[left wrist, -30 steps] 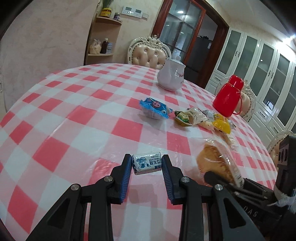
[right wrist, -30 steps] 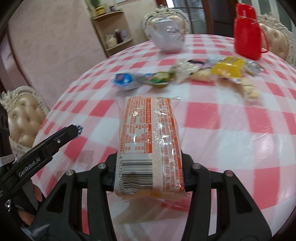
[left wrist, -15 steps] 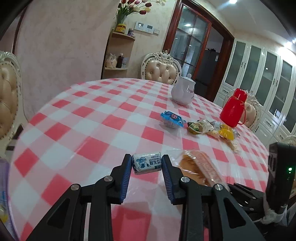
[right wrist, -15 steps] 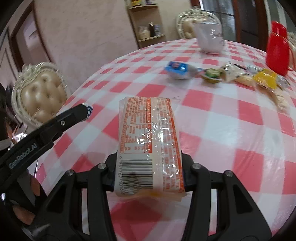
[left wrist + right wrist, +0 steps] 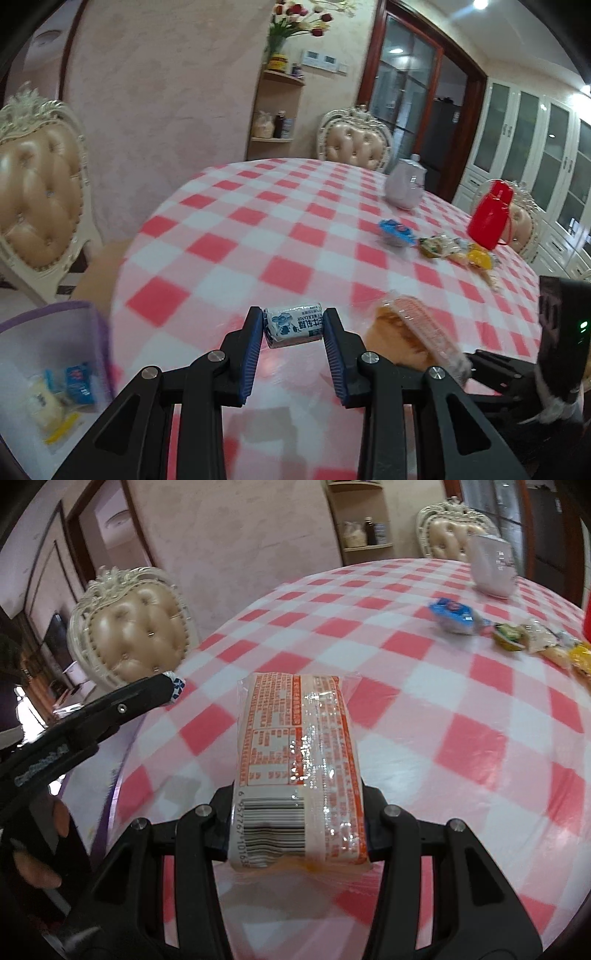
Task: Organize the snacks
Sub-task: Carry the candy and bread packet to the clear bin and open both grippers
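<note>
My left gripper [image 5: 293, 326] is shut on a small white and blue milk candy [image 5: 293, 325], held above the near edge of the checked table. My right gripper [image 5: 297, 823] is shut on a long orange and white wrapped cake packet [image 5: 297, 760]; the same packet [image 5: 417, 332] shows at the right of the left wrist view. A purple-rimmed white box [image 5: 55, 354] with a few snacks inside sits low at the left, beside the table edge. The left gripper's finger [image 5: 122, 705] with the candy end appears at the left of the right wrist view.
More snacks lie in a row far across the table: a blue packet [image 5: 397, 229], a green and yellow one [image 5: 434, 245], a yellow one [image 5: 478, 258]. A white teapot [image 5: 404, 188] and a red jug [image 5: 491, 214] stand behind them. Padded chairs [image 5: 37, 199] ring the table.
Both grippers have pulled back from the table's middle toward its near left edge, still holding the candy and the packet. The purple-rimmed box has come into the left wrist view.
</note>
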### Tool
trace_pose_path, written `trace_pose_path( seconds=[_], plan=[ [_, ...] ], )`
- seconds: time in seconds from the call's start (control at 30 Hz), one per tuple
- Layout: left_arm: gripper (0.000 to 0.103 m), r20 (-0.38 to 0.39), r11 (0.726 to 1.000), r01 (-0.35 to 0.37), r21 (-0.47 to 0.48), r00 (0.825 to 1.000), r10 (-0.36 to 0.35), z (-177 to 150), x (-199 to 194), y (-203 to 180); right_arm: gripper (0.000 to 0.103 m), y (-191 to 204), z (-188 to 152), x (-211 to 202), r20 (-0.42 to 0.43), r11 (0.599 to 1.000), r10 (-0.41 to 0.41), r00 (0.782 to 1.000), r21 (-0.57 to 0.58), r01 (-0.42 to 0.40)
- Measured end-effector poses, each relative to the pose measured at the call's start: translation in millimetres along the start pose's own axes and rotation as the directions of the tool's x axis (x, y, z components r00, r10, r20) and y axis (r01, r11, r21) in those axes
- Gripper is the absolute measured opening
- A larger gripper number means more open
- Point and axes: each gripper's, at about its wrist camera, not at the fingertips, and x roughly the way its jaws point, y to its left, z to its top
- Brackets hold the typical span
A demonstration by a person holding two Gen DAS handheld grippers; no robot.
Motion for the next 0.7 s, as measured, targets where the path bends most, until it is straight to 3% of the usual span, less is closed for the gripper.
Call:
trace_pose_path(
  seconds=[0.37, 0.7],
  plan=[
    [0.034, -0.013, 0.987, -0.128, -0.095, 0.992, 0.128, -10, -20, 75, 0.052, 75, -9, 20, -0.056, 0.986, 0.121, 0.991, -0.104, -0.127],
    [0.034, -0.006, 0.943, -0.268, -0.197, 0.962, 0.272, -10, -49, 148, 0.052, 162, -29, 39, -0.146, 0.926, 0.222, 0.964, -0.278, -0.255]
  ],
)
